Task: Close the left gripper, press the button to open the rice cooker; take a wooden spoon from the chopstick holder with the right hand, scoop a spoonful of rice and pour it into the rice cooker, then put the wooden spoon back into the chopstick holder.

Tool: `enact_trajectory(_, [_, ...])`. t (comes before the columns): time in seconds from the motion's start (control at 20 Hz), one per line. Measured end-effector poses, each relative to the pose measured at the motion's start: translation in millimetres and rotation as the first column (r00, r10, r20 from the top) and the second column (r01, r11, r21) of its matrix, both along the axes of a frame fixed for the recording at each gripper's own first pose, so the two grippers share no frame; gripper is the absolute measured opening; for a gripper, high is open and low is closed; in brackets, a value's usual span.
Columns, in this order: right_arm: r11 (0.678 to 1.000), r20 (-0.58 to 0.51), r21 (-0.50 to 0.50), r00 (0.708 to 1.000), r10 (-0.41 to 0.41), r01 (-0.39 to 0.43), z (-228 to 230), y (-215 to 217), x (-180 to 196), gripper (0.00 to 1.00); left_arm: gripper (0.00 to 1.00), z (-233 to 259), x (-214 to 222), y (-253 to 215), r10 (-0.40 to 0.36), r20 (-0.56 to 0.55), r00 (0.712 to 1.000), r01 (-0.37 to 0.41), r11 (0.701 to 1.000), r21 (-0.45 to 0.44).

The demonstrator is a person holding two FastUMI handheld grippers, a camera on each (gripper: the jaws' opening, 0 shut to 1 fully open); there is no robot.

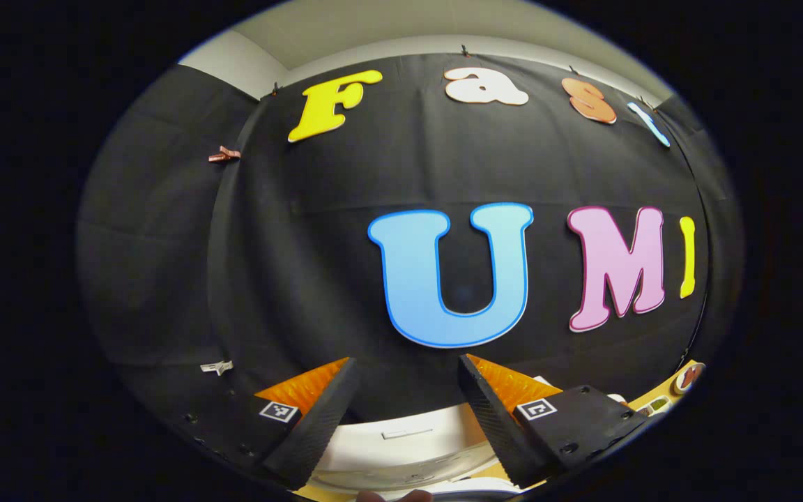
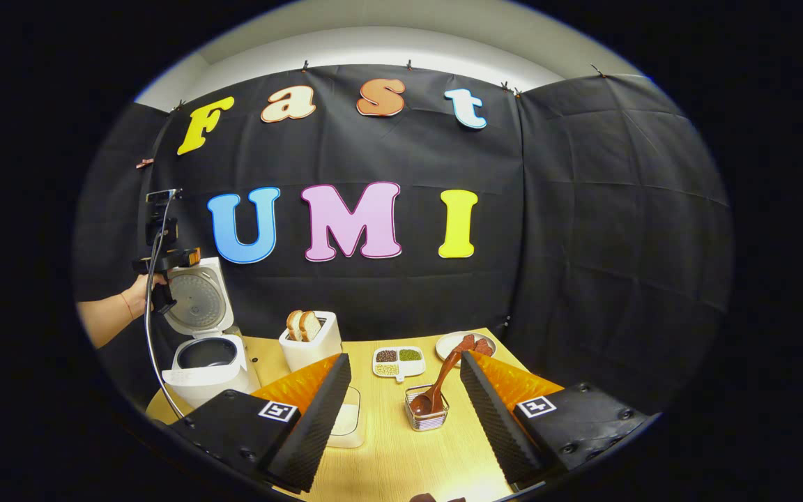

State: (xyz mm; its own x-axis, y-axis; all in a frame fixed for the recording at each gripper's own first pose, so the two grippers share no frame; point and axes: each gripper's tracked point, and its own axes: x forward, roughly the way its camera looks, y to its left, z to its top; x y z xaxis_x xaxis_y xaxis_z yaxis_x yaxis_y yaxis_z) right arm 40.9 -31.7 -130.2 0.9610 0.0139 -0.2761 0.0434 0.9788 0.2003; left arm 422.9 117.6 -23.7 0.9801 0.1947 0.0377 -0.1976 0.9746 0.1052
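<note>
My left gripper is open, fingers wide apart w/ nothing between them. It points at the black wall, up over the white rice cooker just below it. In the right gripper view I see that cooker at the far left of the table, lid standing up, pot showing, so I think the button part is done. My left hand is up by the lid, out of the way, I guess so the pot has room for rice.

My right gripper is open too & holds nothing. It faces the wooden spoon, which leans in the clear chopstick holder near my fingers, handle up, easy to grab. The white rice box sits by my left finger.
</note>
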Motion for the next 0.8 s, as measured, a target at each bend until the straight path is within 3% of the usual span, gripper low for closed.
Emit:
enact_trajectory(0.45, [0.998,0.005,0.044,0.999,0.033,-0.034,-0.1,1.2,14.4,0.98,1.00,-20.8,-53.7,-29.5,0.004,-0.099,0.995,-0.013,0.996,-0.091])
enact_trajectory(0.8, [0.995,0.001,0.039,0.996,0.086,-0.086,-2.0,-2.7,5.4,0.98,1.00,-84.8,-120.8,-59.6,0.107,-0.229,0.967,-0.137,0.983,-0.120])
